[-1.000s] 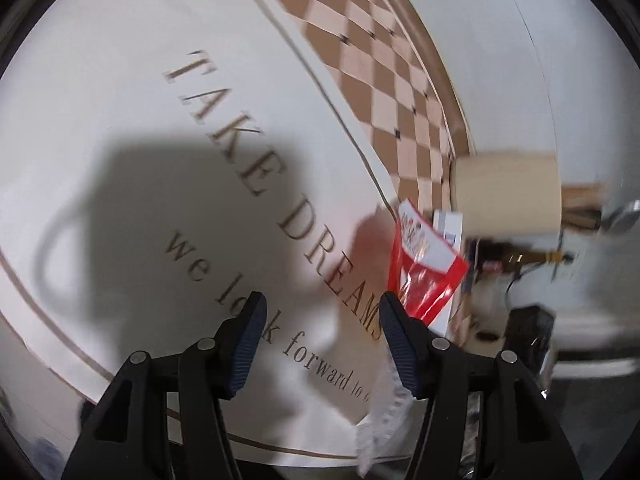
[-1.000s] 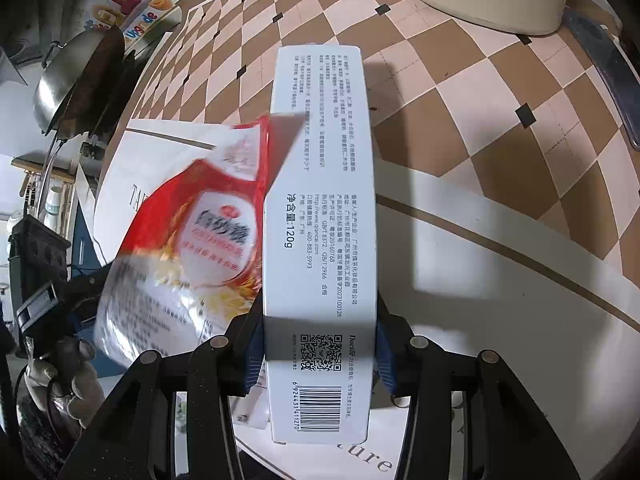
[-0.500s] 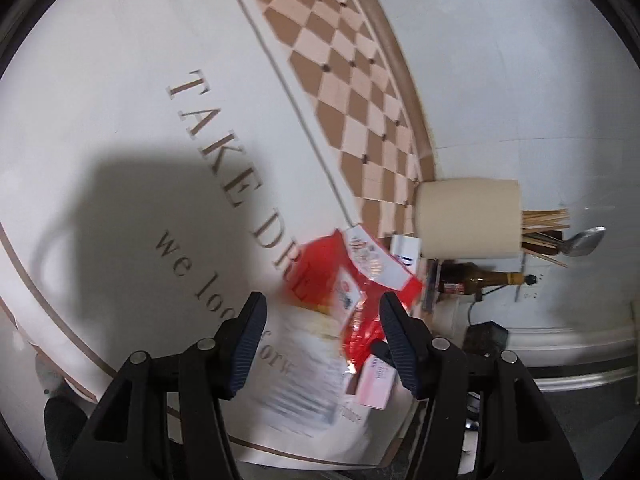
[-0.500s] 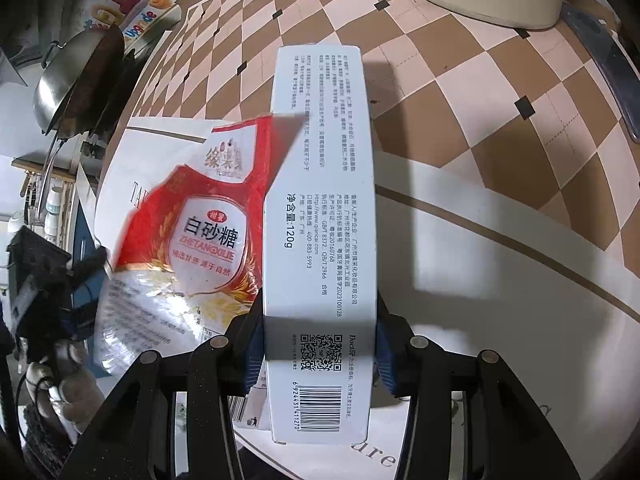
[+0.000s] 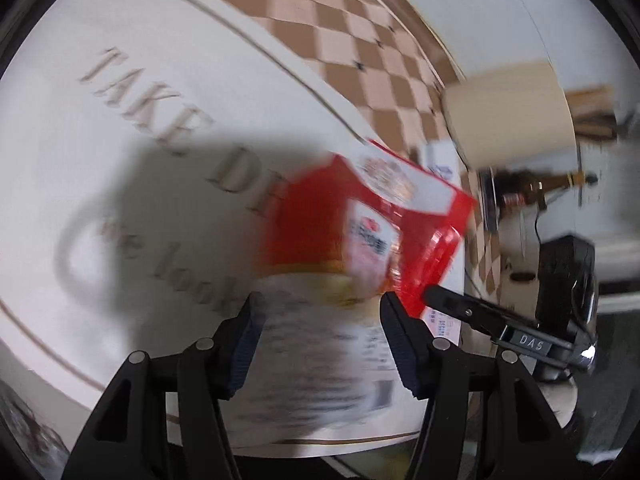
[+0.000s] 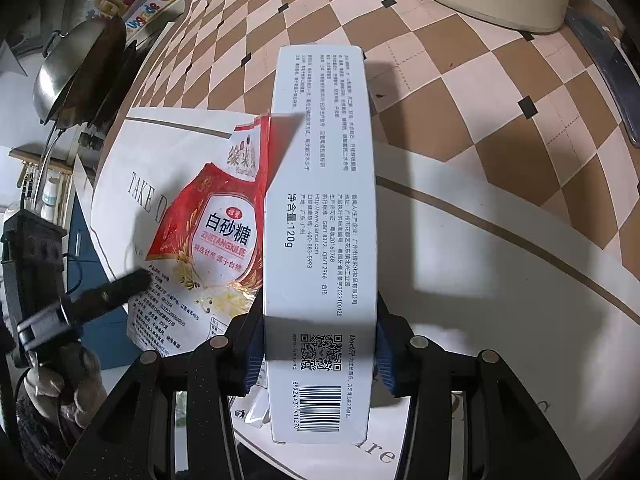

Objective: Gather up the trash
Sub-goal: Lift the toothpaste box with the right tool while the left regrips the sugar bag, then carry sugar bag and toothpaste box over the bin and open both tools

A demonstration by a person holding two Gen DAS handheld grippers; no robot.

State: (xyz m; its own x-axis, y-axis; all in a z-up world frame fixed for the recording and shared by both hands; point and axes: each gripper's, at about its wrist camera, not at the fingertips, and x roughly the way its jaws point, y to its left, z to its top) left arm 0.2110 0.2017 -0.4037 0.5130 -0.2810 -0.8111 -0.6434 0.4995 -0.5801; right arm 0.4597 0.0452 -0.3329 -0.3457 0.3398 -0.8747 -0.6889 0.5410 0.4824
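My right gripper [image 6: 320, 344] is shut on a long white toothpaste box [image 6: 322, 208] with a barcode, held above the table. A red and white sugar bag [image 6: 212, 240] lies on the white tablecloth, tucked against the box's left side. In the left wrist view the same bag [image 5: 360, 232] is blurred and sits between my left gripper's [image 5: 320, 332] open fingers, its white lower half reaching past the fingertips. The left gripper also shows in the right wrist view [image 6: 120, 286], one finger lying over the bag's left edge. The right gripper shows in the left wrist view [image 5: 500, 332].
The white tablecloth [image 5: 120, 160] carries the words "TAKE DREAMS" and a brown checkered border [image 6: 460, 100]. A beige container [image 5: 508, 116] stands at the far edge near the wall, with a brown bottle [image 5: 536, 192] beside it. A steel wok [image 6: 76, 72] sits beyond the table.
My left gripper has moved forward over the sugar bag, which now lies between its open fingers. The bag has shifted and settled against the box. My right gripper holds the box still.
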